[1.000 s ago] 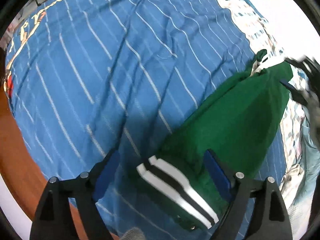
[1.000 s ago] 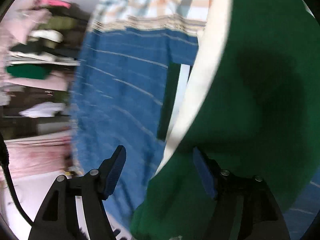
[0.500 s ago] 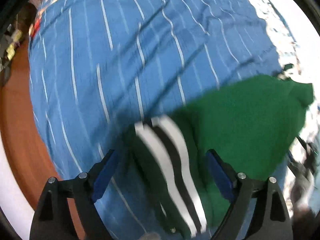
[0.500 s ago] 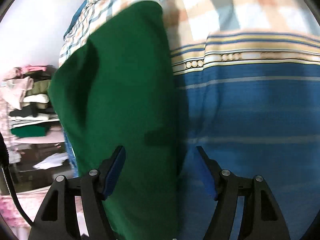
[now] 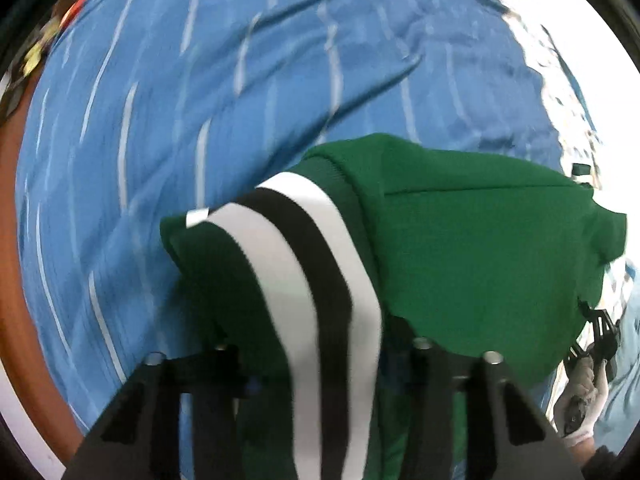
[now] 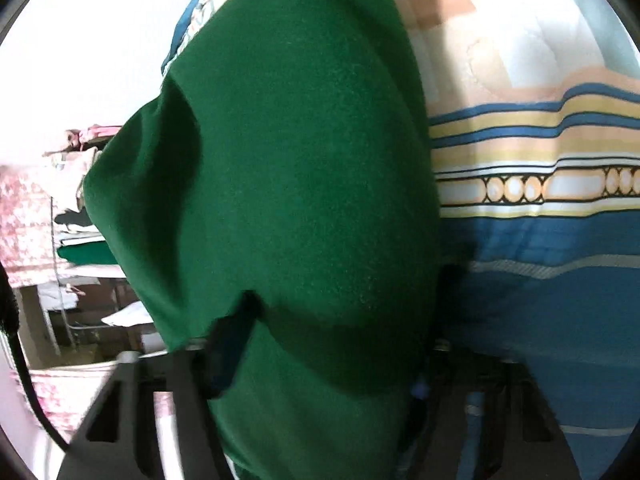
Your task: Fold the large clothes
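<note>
— on the blue striped bedspread (image 5: 240,100), where is the green garment (image 5: 480,248) found?
— at 4 o'clock; its striped cuff (image 5: 320,280) is being closed on by the left gripper (image 5: 316,364), its green cloth by the right gripper (image 6: 320,356).

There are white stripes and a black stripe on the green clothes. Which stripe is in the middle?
The black stripe. It runs down the green garment with a white stripe on each side.

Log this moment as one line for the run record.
left gripper: closing on striped cuff | right gripper: closing on green garment | surface: blue striped bedspread
</note>
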Available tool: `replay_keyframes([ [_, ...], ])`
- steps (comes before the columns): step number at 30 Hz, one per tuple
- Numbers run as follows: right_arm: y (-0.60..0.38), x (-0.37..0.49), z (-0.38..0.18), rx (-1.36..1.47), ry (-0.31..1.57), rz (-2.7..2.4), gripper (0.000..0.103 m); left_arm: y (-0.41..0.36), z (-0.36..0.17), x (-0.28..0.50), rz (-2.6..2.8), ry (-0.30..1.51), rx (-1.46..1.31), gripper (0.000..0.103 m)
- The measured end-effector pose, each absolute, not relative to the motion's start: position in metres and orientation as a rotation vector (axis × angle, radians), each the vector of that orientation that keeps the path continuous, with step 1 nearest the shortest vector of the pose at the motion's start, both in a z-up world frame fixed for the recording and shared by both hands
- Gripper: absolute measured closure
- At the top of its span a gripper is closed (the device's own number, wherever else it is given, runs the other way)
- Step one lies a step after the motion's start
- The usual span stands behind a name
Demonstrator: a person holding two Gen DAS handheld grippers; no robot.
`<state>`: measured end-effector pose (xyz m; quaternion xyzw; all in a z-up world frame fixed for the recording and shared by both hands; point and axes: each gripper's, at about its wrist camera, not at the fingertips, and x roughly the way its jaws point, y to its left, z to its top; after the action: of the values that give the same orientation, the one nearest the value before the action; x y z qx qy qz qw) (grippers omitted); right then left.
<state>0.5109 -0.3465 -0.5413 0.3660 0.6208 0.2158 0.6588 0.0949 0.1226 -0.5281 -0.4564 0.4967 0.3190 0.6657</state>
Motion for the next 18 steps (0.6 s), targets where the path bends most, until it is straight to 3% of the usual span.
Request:
replay_keyframes([
  [1, -0.356, 0.507, -0.537, 0.859, 1.386, 0.494, 0.076, 0.131, -0.523, 0.099, 0.698, 1.124, -1.016, 0.07],
  [4, -0.357, 0.493, -0.526, 0.926, 1.346, 0.467, 0.083, 0.159, -0.504, 0.111, 0.647, 1.131, -0.924, 0.074],
  [11, -0.38, 0.402, -0.48, 1.104, 1.303, 0.388, 0.086, 0.215, -0.487, 0.134, 0.44, 1.209, -0.693, 0.074],
  [18, -0.433, 0.187, -0.438, 1.287, 1.282, 0.042, 0.086, 0.215, -0.506, 0.155, 0.204, 1.348, -0.609, 0.066],
])
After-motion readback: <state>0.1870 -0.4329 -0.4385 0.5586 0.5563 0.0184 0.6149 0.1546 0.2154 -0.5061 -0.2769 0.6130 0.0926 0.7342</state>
